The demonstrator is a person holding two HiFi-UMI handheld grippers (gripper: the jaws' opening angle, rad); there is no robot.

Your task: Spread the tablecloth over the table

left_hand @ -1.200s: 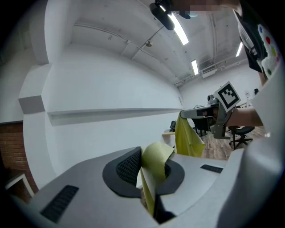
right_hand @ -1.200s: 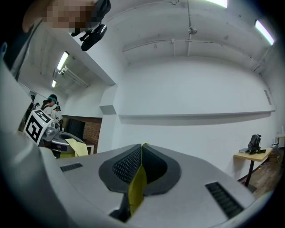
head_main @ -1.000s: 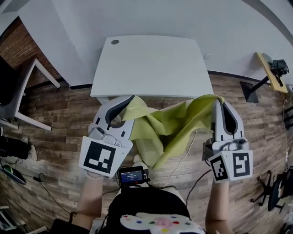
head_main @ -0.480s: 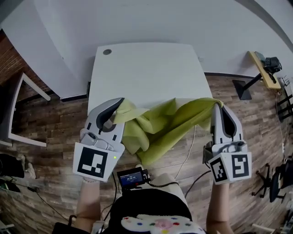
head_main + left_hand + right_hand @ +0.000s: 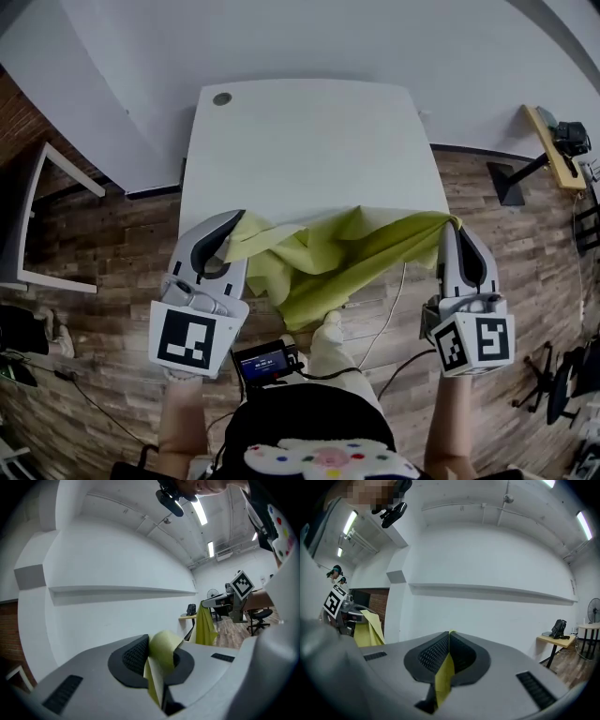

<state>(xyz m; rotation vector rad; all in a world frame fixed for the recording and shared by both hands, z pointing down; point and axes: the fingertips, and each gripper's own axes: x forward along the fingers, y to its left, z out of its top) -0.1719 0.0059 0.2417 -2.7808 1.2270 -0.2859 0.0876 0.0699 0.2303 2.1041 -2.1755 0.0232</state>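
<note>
**Left gripper** (image 5: 233, 221) – jaws clenched on the tablecloth (image 5: 328, 255). In the left gripper view a doubled fold of the yellow-green fabric stands pinched between the two ribbed pads. It pokes out just past the jaw tips and runs back down the slot between the jaws.

**Right gripper** (image 5: 457, 226) – jaws clenched on the opposite end of the same cloth. In the right gripper view a thin strip of fabric lies between the pads, barely reaching the jaw tips and trailing down behind them.

**Tablecloth position.** The cloth is slung between the two sets of jaws.
- Its upper edge runs from one pair of tips to the other, with a shallow sag.
- The bulk hangs in loose folds below that line, on the person's side of the jaws and nearer the left gripper than the right.
- In the head view the upper folds overlap the near edge of the table (image 5: 309, 141); whether they rest on the tabletop cannot be told.

**Table.** The white top lies ahead of both jaw tips, bare beyond the cloth. A round cable port (image 5: 222, 98) sits in its far corner, on the left gripper's side.

**Surroundings.** The table stands on a wood-plank floor (image 5: 103, 262). A pale cable (image 5: 392, 305) trails down behind the hanging cloth, between the two grippers.
</note>
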